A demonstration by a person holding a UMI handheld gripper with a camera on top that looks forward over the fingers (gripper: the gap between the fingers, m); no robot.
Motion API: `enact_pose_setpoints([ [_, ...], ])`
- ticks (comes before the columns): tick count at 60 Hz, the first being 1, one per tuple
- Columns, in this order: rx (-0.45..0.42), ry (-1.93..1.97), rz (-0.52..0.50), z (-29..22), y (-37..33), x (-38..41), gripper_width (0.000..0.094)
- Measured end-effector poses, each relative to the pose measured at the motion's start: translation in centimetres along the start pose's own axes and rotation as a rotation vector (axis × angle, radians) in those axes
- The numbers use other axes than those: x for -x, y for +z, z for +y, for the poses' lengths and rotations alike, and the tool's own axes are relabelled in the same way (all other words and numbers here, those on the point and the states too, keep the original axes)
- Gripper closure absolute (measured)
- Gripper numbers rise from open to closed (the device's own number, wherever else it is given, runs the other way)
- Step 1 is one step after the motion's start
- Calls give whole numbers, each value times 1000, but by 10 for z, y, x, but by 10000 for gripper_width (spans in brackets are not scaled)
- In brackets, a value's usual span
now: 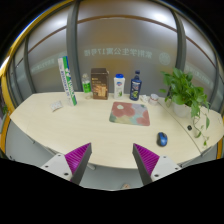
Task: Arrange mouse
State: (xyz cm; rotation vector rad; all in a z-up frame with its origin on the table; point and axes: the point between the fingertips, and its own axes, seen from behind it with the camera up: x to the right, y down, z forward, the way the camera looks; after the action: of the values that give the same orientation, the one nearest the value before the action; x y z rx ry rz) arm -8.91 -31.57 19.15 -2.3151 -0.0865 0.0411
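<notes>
A dark blue mouse (pixel 162 139) lies on the pale table (pixel 60 118), to the right of a reddish mouse mat (pixel 130 113). My gripper (pixel 112 160) is held back from the table's near edge, well short of the mouse. Its two fingers with magenta pads (pixel 76 156) stand wide apart with nothing between them; only the floor shows in the gap.
Along the table's far side stand a tall green-and-white tube (pixel 67 78), a brown box (pixel 99 81), a white bottle (pixel 119 86) and a blue bottle (pixel 136 86). A leafy plant (pixel 187 93) stands at the right end. Glass walls lie behind.
</notes>
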Motion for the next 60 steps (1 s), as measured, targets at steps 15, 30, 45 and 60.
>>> enact_pose_setpoints([
  [15, 42, 93, 126, 75, 91, -153, 91],
  [30, 9, 174, 198, 70, 189, -260, 93],
  [45, 27, 171, 196, 59, 239, -289, 434],
  [60, 23, 100, 260, 55, 237, -290, 563],
])
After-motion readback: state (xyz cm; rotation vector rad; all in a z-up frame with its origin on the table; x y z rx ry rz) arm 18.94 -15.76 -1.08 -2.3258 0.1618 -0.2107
